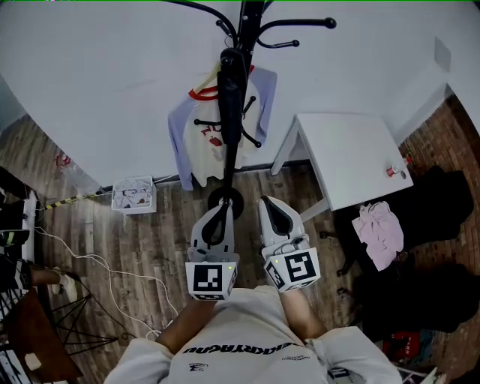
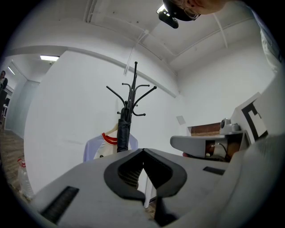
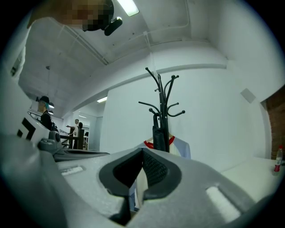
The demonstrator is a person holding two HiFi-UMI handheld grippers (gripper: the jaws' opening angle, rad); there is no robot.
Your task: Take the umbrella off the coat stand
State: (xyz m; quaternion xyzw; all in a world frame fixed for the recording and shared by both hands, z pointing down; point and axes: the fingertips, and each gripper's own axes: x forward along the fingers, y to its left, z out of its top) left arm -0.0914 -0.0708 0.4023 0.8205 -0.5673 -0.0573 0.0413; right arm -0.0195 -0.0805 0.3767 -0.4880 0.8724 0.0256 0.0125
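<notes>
Two grippers are in view, both side by side above the wooden floor (image 1: pixel 150 247), pointing towards the coat stand (image 1: pixel 250 22). The jaws of the left gripper (image 1: pixel 223 206) are closed tip to tip and nothing is held between them. The jaws of the right gripper (image 1: pixel 268 202) are likewise closed and empty. One marker cube is carried on each gripper.

One coat stand is placed against the white wall. One black folded umbrella (image 1: pixel 231 90) is hung on it and lies close along the pole, below the upper hooks. One garment (image 1: pixel 210 142), cream with lavender sleeves and a red collar, is hung on the same stand behind the umbrella. Neither gripper is in contact with the stand, the umbrella or the garment; in both gripper views the stand is seen well ahead of the jaw tips.

One white table (image 1: pixel 345 150) is set to the right of the stand. One small red bottle (image 1: pixel 393 171) is stood near its near right corner. One pink cloth (image 1: pixel 379 229) is seen just beyond the table's near edge. One white basket (image 1: pixel 133 195) is set on the floor at the foot of the wall, left of the stand.
</notes>
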